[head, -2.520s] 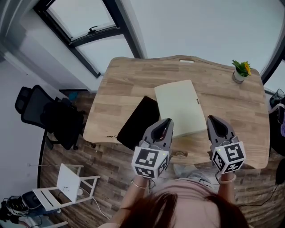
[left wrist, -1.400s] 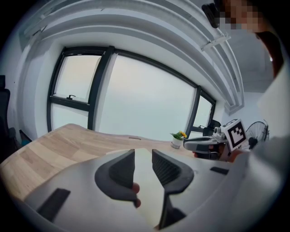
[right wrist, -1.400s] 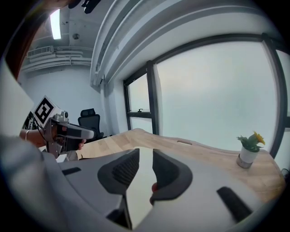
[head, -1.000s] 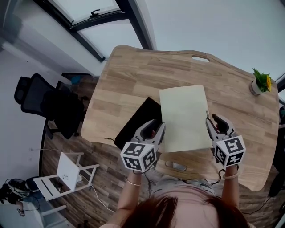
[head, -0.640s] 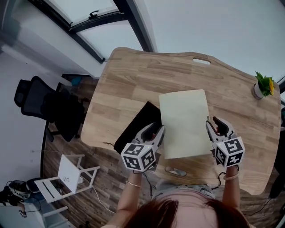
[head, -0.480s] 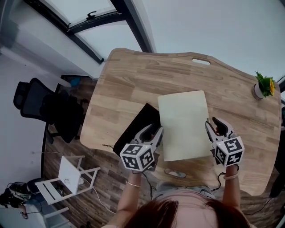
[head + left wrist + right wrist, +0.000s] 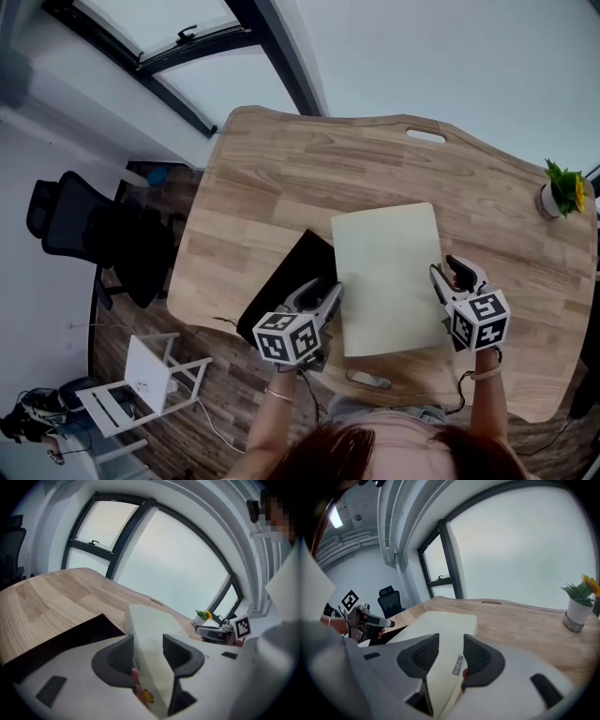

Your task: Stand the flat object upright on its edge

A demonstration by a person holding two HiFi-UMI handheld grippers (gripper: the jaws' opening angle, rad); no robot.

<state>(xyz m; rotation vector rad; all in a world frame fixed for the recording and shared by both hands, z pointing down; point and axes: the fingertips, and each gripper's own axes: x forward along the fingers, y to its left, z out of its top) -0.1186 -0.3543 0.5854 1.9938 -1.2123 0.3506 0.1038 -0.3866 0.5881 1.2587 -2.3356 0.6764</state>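
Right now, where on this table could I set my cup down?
Bare wood lies between the cream board and the table's far rim, and right of the board toward the potted plant. The near edge is crowded: board beside black sheet.

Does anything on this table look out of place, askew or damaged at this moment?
Nothing is spilled or damaged. The only untidy bit: the cream board lies skewed to the near edge of the table, its left side covering a corner of the black mat. The plant pot stands upright at the far right.
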